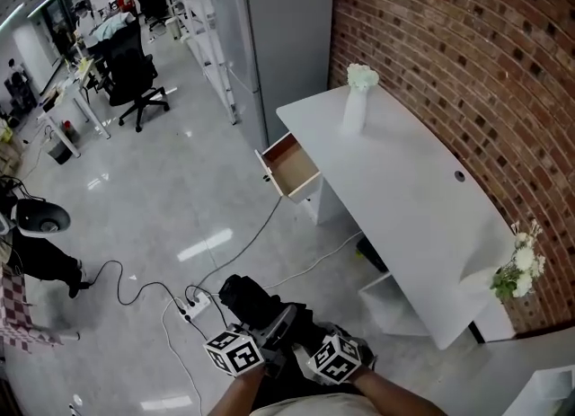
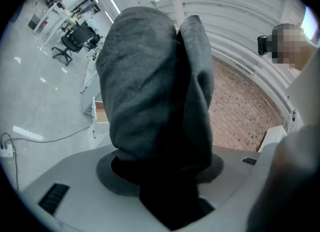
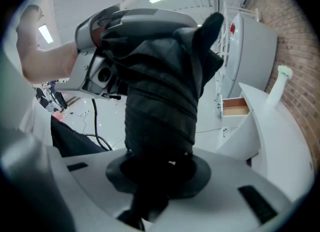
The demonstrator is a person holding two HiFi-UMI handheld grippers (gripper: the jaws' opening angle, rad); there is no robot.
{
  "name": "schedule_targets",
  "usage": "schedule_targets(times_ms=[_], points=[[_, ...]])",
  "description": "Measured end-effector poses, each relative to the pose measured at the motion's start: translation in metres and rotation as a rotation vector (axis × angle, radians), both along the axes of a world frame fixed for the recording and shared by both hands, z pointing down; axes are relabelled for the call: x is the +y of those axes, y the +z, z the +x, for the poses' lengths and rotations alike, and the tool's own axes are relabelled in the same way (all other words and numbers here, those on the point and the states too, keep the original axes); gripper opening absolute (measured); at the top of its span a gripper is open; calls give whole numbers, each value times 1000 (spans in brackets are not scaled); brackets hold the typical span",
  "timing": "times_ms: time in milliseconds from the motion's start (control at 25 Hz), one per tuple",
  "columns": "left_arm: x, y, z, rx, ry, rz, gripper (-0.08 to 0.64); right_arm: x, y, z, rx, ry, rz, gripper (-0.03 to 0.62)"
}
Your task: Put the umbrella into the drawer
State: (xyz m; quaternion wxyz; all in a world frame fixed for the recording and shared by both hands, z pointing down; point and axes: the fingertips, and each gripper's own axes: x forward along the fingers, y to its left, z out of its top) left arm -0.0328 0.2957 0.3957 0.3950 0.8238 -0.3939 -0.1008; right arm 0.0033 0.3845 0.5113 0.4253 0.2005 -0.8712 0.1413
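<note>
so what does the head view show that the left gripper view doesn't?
Head view only: the white vase of flowers on the desk top, the cable hole, and a second flower bunch at the desk's near end.
Left gripper view only: the umbrella close up, its grey fabric folds standing between the jaws of the left gripper.
Both: the umbrella, the open drawer, the brick wall, the black office chair.

Dark grey folded umbrella fills mid-frame, its base clamped in the jaws of the left gripper; left of the umbrella an open drawer, a floor cable lower, an office chair higher; right of it, brick wall.
</note>
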Motion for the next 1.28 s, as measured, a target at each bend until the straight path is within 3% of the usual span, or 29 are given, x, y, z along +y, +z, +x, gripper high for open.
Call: schedule_targets(times_ms=[480,760,960,1280], points=[[-8,-28,-5,1,-30,82,239,-19,-23,-3,-20,-28,91,98],[-5,-17,-6,6,-26,53,239,-12,-14,-4,-12,-25,63,98],[-37,-3,-19,-4,0,23,239,-39,-1,-20,-19,-1,22,98],[-109,12,-75,26,37,-23,238,-106,10,-76,20,13,-23,98]])
